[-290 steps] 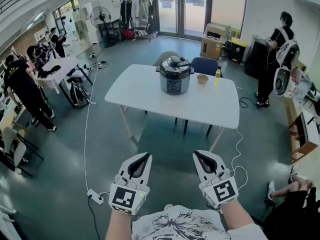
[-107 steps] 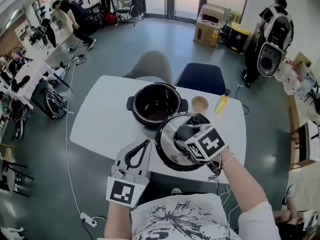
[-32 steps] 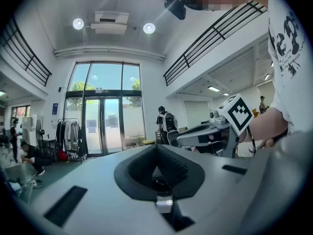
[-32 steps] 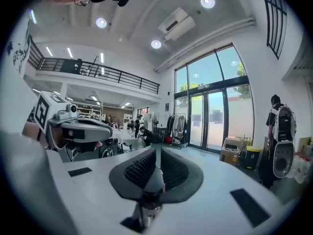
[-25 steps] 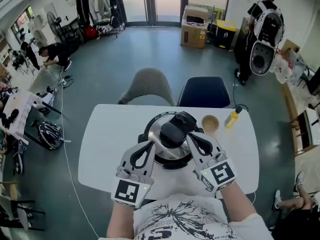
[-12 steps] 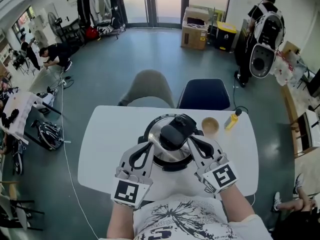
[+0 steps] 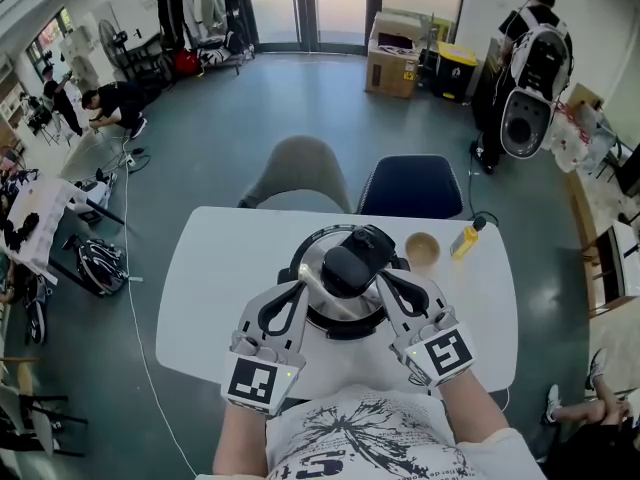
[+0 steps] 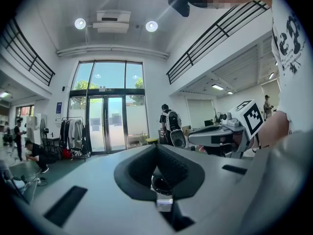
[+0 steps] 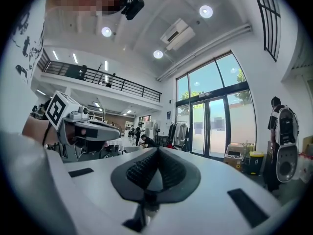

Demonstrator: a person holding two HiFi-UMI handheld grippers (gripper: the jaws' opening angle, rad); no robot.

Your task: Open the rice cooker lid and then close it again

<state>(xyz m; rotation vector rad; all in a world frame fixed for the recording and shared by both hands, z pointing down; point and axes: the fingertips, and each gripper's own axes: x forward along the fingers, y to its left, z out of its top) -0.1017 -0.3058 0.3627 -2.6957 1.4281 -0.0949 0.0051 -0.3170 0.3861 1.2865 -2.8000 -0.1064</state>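
The rice cooker (image 7: 343, 320) stands in the middle of the white table (image 7: 215, 268), at the centre of the head view, with its silver lid (image 7: 335, 295) seated on top and the black handle (image 7: 357, 256) towards the far side. The left gripper (image 7: 297, 288) lies at the lid's lower left edge and the right gripper (image 7: 384, 279) at its lower right edge, their tips angled in towards the handle (whether either touches the lid cannot be told). Both point level. In the left gripper view, the left gripper (image 8: 156, 147) has its jaws closed tip to tip on nothing. In the right gripper view, the right gripper (image 9: 157, 150) also has its jaws pressed together and empty. A small bowl (image 7: 421, 250) and a yellow bottle (image 7: 463, 238) sit just right of the cooker.
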